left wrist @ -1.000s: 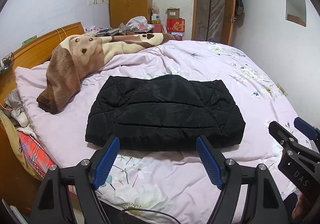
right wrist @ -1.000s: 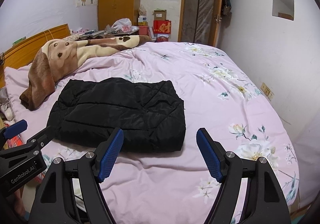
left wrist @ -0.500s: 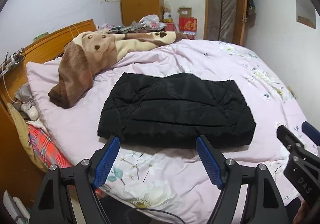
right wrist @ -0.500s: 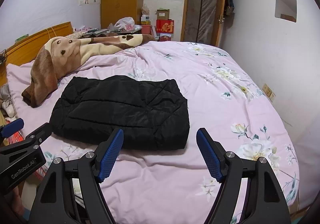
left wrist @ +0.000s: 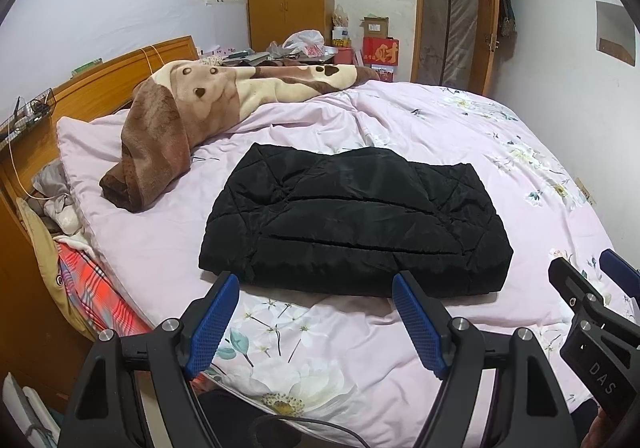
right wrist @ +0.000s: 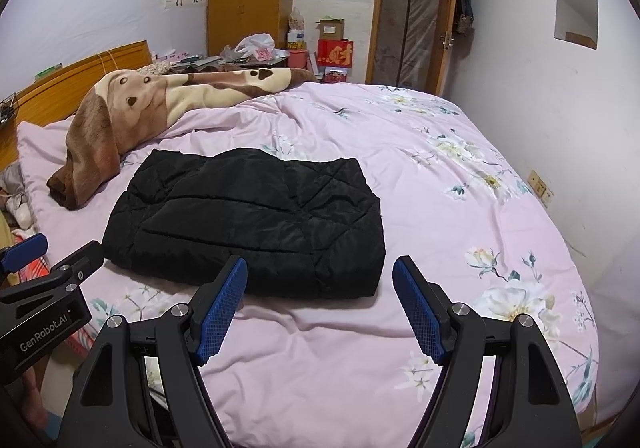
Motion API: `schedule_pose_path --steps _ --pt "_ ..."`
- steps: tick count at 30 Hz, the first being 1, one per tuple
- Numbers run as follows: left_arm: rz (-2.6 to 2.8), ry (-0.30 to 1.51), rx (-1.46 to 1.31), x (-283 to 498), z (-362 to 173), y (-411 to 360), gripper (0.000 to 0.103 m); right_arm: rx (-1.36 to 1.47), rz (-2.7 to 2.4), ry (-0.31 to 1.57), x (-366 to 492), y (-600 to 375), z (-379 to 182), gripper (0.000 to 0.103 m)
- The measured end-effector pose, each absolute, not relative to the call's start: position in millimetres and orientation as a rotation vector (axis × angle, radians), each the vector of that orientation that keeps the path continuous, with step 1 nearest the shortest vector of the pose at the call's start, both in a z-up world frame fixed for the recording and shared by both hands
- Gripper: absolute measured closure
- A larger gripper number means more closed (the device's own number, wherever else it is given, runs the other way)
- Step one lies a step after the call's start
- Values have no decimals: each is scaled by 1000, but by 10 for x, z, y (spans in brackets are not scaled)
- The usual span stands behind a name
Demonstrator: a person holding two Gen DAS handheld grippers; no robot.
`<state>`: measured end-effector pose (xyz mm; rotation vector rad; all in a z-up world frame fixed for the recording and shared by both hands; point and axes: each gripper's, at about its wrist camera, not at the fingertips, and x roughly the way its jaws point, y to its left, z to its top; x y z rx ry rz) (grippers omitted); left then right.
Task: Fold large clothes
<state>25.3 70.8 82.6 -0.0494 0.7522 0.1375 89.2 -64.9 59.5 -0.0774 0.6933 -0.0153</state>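
Hovering both of my grippers over the near edge of the bed, I am looking down at a black quilted puffer jacket (left wrist: 356,224) that is lying as a compact rectangular bundle in the middle of the pink floral duvet (left wrist: 460,136). I am judging the folding as nearly or fully done: no sleeves or hood are showing loose, and the layers are stacking in neat horizontal tiers, so at most a tidying press or a final fold is remaining. My left gripper (left wrist: 316,322) is standing wide with nothing between its blue textured fingers (left wrist: 212,328), and my right gripper (right wrist: 320,312) is equally spread and empty, both just short of the jacket's near edge. The jacket's shell is looking slick and slightly shiny, padded and diamond-stitched, puffing up thickly. Beside it, near the wooden headboard (left wrist: 120,64), a plush brown-and-cream fleece blanket (left wrist: 192,104) is slumping in a soft heap.
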Motion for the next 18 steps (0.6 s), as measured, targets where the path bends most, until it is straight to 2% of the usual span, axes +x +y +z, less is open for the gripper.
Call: schedule_pose_path --steps 18 --pt "142 752 -58 188 863 717 24 -77 -13 692 887 -625 598 28"
